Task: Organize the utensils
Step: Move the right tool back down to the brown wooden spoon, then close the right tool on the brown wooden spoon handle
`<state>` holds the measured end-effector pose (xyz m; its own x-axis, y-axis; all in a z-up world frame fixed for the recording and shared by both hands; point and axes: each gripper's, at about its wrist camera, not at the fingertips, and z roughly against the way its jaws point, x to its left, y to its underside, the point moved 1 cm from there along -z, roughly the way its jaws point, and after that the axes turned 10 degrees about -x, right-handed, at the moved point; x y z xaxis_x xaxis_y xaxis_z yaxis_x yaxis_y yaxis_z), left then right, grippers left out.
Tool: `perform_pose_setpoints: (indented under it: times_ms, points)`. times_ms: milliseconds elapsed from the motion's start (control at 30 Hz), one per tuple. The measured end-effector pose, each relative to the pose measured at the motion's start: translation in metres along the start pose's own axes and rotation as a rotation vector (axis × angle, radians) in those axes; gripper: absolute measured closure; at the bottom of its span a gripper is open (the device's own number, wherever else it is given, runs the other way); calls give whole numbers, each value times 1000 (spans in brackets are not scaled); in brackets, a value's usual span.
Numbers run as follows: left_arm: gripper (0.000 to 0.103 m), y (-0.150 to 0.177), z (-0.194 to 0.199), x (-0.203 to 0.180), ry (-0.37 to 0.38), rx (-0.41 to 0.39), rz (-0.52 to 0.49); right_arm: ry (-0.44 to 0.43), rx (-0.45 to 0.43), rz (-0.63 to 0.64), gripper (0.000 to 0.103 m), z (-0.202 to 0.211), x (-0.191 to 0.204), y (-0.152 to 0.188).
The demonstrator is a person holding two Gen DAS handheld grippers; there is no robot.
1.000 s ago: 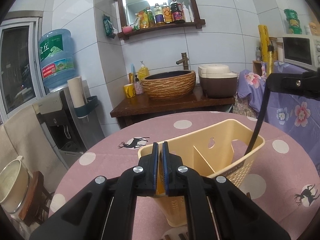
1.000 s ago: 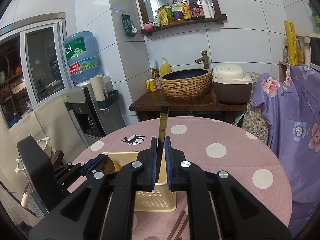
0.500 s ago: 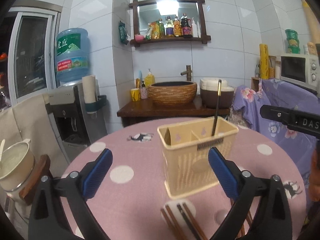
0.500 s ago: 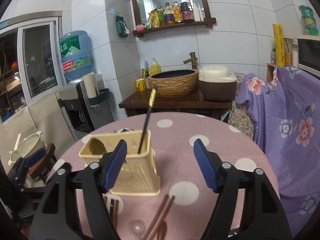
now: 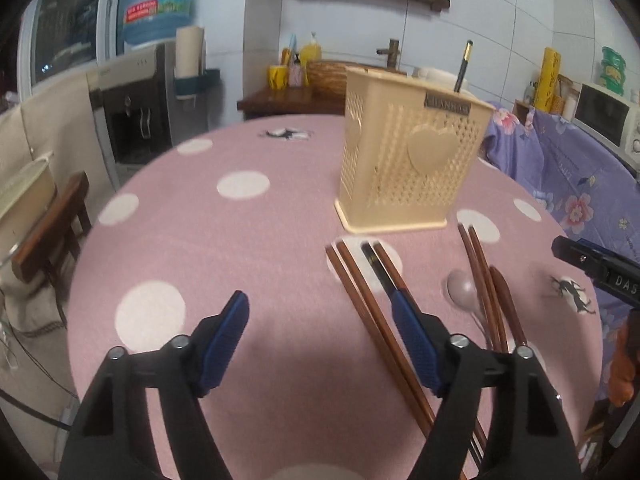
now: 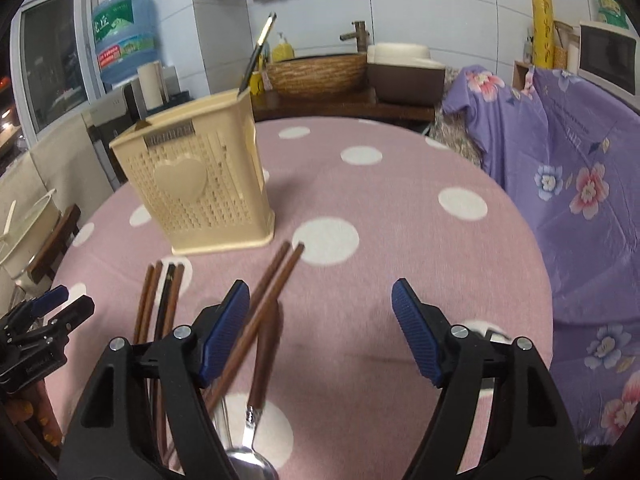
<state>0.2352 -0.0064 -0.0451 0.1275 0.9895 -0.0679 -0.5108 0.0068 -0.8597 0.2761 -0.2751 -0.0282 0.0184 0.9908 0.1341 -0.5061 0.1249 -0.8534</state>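
Left tongs (image 5: 320,316) spread wide, jaws just narrowed, nothing gripped; right tongs (image 6: 320,304) agape, empty; cream utensil holder (image 5: 408,168) upright mid-bench with one dark chopstick (image 5: 463,66); brown chopsticks (image 5: 372,312) and spoon (image 6: 256,432) toward the bench's (image 5: 240,240) near edge

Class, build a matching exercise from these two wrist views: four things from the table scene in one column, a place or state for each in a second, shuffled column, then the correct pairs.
Column 1
1. black chopstick
2. cream utensil holder
3. spoon
4. right gripper

Column 2
A. lying flat on the tablecloth
B. open, nothing between its pads
C. standing upright on the table
D. sticking up out of the holder

Pairs: 1-D, 2-C, 3-A, 4-B
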Motion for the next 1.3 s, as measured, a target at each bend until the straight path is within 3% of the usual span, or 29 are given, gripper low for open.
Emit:
perform_pose_setpoints:
  times_ms: [300, 633, 800, 867, 967, 1300]
  points:
    - [52, 25, -10, -4, 38, 97, 31, -30, 98, 47, 39, -11, 15, 31]
    - [53, 26, -14, -6, 38, 116, 17, -22, 214, 71, 60, -39, 34, 46]
    - [54, 25, -20, -4, 43, 134, 28, 7, 211, 90, 66, -44, 39, 46]
    - [54, 23, -23, -4, 45, 136, 29, 26, 206, 101, 77, -45, 38, 45]
    - [54, 19, -28, -6, 55, 142, 30, 24, 205, 83, 83, -45, 33, 44]
    - [63, 13, -47, -11, 8, 162, -7, 6, 199, 72, 83, -44, 29, 44]
